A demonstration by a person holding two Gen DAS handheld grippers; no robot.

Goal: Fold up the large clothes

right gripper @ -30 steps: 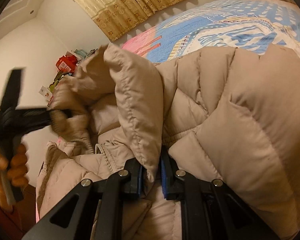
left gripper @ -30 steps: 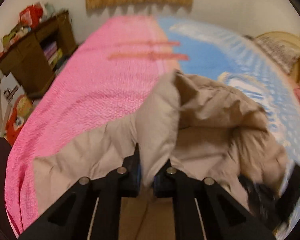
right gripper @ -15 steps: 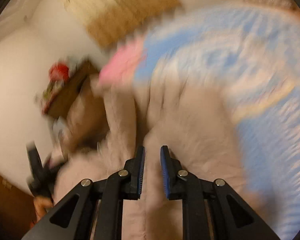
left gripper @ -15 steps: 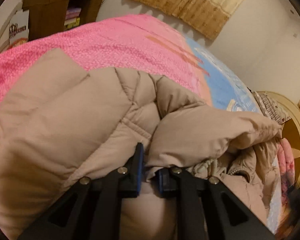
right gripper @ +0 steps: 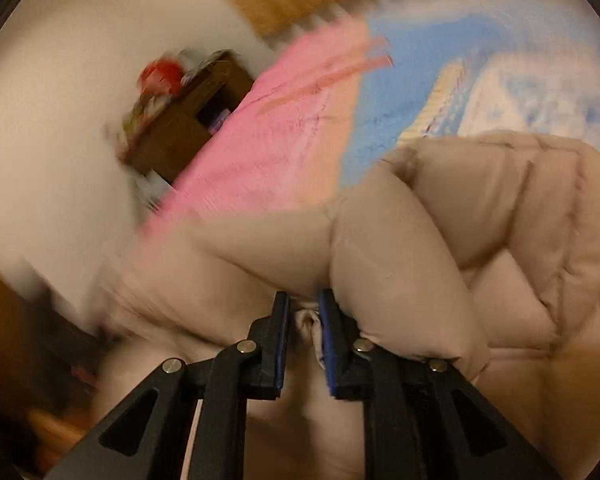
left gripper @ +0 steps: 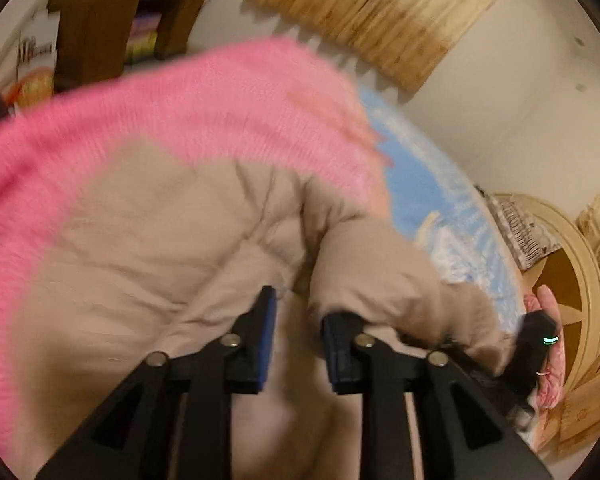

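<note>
A beige quilted puffer coat (left gripper: 188, 248) lies bunched on the bed and fills the lower half of both views (right gripper: 480, 240). My left gripper (left gripper: 298, 312) is open just above the coat, with nothing between its blue pads. My right gripper (right gripper: 304, 304) is narrowly parted, with a puckered bit of the coat's fabric showing between its pads. The right gripper's black body (left gripper: 532, 344) shows at the coat's right end in the left wrist view. Both views are motion-blurred.
The bed has a pink blanket (left gripper: 220, 112) and a blue patterned quilt (right gripper: 460, 72). A brown wooden shelf (left gripper: 112, 28) with books and toys stands by the wall (right gripper: 188, 120). A rounded wooden headboard (left gripper: 572, 264) and a tan curtain (left gripper: 380, 12) are behind.
My left gripper let go of the coat fold and opened. My right gripper swung back down onto the coat. The coat has dropped onto the bed.
</note>
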